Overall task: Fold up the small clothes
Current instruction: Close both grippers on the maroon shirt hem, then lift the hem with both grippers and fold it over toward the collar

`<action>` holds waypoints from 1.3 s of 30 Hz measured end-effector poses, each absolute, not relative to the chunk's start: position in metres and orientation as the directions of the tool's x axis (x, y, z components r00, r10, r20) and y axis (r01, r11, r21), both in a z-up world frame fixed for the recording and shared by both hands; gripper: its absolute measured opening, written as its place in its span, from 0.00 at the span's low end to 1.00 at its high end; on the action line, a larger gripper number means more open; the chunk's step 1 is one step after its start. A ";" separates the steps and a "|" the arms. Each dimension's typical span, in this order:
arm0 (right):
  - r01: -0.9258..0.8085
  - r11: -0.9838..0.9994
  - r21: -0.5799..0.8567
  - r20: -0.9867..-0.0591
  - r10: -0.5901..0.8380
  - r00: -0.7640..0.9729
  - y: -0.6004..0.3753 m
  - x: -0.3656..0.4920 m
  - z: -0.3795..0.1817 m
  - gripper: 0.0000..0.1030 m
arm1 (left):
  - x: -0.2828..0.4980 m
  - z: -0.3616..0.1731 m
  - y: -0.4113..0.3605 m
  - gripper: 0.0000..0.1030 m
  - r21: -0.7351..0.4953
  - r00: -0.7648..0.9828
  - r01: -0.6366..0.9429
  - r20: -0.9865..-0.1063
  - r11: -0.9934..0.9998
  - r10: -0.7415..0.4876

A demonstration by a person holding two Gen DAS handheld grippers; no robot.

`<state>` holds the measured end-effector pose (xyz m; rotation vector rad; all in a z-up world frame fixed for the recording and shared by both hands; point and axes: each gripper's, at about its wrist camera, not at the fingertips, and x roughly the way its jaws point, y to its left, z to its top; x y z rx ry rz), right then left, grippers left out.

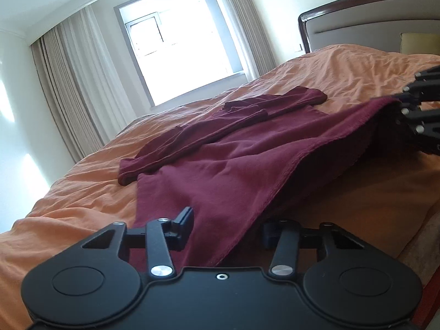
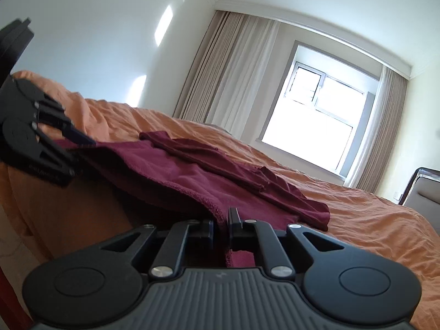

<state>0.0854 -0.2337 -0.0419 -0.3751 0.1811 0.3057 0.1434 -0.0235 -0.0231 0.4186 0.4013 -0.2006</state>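
A maroon garment (image 1: 233, 165) (image 2: 170, 170) lies spread on the bed, its sleeves folded across the far part. In the left wrist view my left gripper (image 1: 229, 222) has its fingers apart at the near hem. The cloth runs between them and covers the right finger, and no pad presses on it. In the right wrist view my right gripper (image 2: 222, 220) is shut on the hem's other corner, with cloth bunched between the fingers. It shows at the right edge of the left wrist view as the right gripper (image 1: 404, 104), holding that corner raised. The left gripper (image 2: 79, 154) appears blurred at the left of the right wrist view.
The bed has a wrinkled orange sheet (image 1: 82, 200) (image 2: 357, 214) and a dark-framed headboard (image 1: 371, 22) (image 2: 423, 192) with a yellow pillow (image 1: 418, 44). A bright window (image 1: 181, 46) with beige curtains (image 1: 71, 88) is beyond the bed. The bed's near edge drops off below the garment.
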 end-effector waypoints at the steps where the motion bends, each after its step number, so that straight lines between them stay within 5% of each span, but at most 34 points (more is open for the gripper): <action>1: -0.326 0.878 -0.349 -0.247 0.250 0.936 -0.231 0.088 -0.049 0.15 | 0.144 -0.021 -0.017 0.41 0.355 0.905 0.258 -0.415 0.899 -0.096; 4: -0.299 0.861 -0.411 -0.267 0.200 0.943 -0.230 0.085 -0.070 0.26 | 0.145 -0.016 0.000 0.38 0.355 0.906 0.246 -0.414 0.902 -0.085; 8: -0.254 0.869 -0.425 -0.265 0.149 0.953 -0.241 0.082 -0.081 0.25 | 0.144 -0.013 0.012 0.38 0.398 0.909 0.254 -0.409 0.881 -0.077; 10: -0.238 0.874 -0.425 -0.258 0.135 0.957 -0.247 0.081 -0.080 0.07 | 0.141 -0.015 0.013 0.35 0.426 0.910 0.260 -0.407 0.867 -0.073; 11: -0.236 0.879 -0.415 -0.248 0.140 0.959 -0.249 0.080 -0.079 0.06 | 0.140 -0.016 0.014 0.32 0.435 0.910 0.265 -0.409 0.861 -0.074; 13: -0.217 0.894 -0.392 -0.214 0.141 0.967 -0.255 0.078 -0.071 0.06 | 0.136 -0.019 0.014 0.11 0.449 0.909 0.263 -0.413 0.854 -0.063; 26: -0.140 0.942 -0.306 -0.060 0.128 0.990 -0.282 0.045 -0.025 0.05 | 0.101 0.008 0.014 0.05 0.426 0.950 0.223 -0.297 0.877 -0.097; 39: -0.199 0.937 -0.287 0.008 0.210 0.978 -0.314 -0.075 0.035 0.05 | -0.022 0.088 0.012 0.04 0.333 0.943 0.309 -0.230 0.891 -0.241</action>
